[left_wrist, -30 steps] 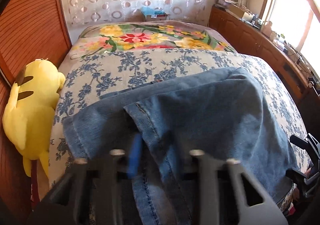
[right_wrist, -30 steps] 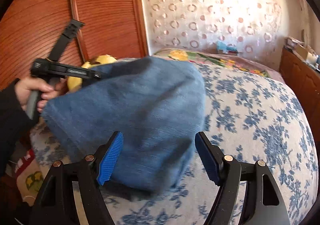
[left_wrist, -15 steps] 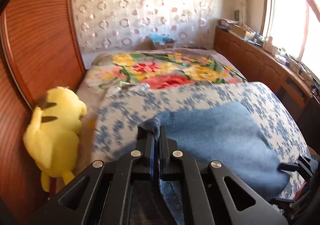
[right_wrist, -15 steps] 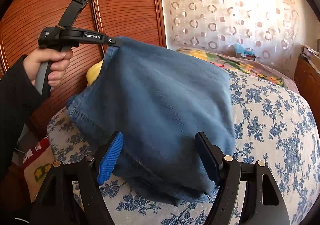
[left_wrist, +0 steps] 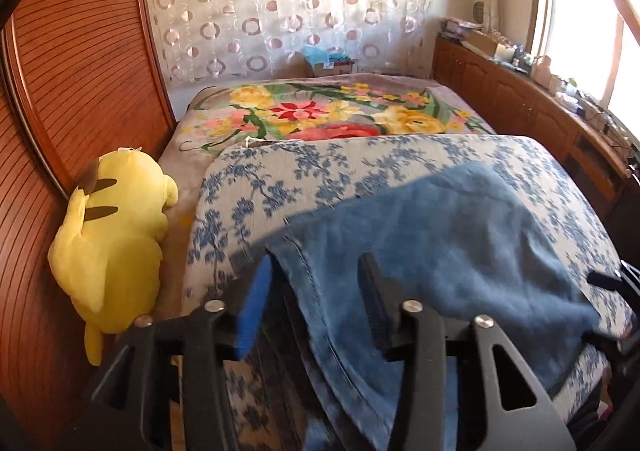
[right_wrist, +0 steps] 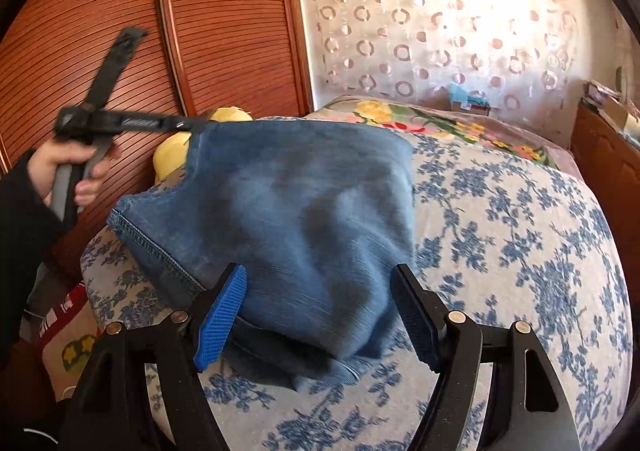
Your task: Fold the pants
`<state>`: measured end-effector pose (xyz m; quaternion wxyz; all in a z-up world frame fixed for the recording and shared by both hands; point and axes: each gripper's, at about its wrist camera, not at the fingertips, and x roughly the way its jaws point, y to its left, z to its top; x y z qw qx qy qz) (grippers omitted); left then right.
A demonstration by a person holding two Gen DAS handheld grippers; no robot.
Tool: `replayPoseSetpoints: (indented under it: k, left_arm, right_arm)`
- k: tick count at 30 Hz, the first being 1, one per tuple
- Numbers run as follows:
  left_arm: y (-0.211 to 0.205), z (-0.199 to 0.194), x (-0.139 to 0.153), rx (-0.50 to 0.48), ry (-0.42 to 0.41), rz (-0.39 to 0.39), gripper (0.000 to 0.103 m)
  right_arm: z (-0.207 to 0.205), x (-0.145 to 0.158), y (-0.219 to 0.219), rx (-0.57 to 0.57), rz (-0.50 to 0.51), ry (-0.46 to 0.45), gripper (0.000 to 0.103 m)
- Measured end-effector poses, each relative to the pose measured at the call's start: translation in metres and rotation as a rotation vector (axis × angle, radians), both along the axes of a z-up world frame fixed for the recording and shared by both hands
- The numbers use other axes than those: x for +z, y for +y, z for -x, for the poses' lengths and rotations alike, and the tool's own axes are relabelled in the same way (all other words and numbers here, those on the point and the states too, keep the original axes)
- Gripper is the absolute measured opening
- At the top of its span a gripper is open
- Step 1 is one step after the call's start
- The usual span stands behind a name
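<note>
Both wrist views look down along their fingers, close over the bed (left_wrist: 400, 167), sharing the jeans (right_wrist: 304, 219).

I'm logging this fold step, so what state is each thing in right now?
jeans: folded over, lying on the bed, edge just released.
left tool: open, jaws just opened, denim edge loose between them.
right tool: open, holding nothing.
bedspread: spread flat.
plush toy: lying against the wardrobe.
</note>
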<state>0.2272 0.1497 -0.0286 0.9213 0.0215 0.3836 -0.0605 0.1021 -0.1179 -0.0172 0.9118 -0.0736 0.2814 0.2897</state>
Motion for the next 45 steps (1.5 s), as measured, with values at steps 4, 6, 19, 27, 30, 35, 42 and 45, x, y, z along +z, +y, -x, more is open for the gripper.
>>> replayPoseSetpoints:
  k: [4,6,19,27,30,35,42,45]
  left_arm:
    - [-0.004,0.038,-0.004,-0.016,-0.022,0.032,0.048]
    - [-0.006,0.056,-0.009,-0.016,-0.022,0.052,0.048]
    - [-0.017,0.118,-0.041,0.006,-0.009,0.159,0.048]
    - [-0.032,0.126,-0.045,-0.043,-0.014,0.159,0.040]
    - [-0.038,0.126,-0.046,-0.045,-0.019,0.118,0.011]
    - [-0.034,0.128,-0.025,-0.033,-0.090,0.125,0.006]
    - [-0.013,0.131,0.030,0.029,-0.243,0.138,0.005]
    - [-0.001,0.128,0.042,0.061,-0.270,0.157,0.005]
  right_arm:
    - [0.006,0.003,-0.016,-0.022,-0.015,0.004,0.076]
    - [0.011,0.004,-0.021,-0.033,-0.008,-0.002,0.076]
    - [0.033,-0.008,-0.036,-0.049,0.055,0.031,0.076]
    - [0.018,-0.007,-0.024,-0.056,0.028,0.049,0.076]
    - [0.011,-0.004,-0.021,-0.065,0.018,0.038,0.076]
    - [0.002,-0.004,-0.016,-0.074,0.004,0.049,0.076]
    - [-0.004,-0.011,-0.001,-0.065,0.049,0.062,0.076]
    - [-0.004,-0.013,-0.001,-0.063,0.053,0.067,0.076]
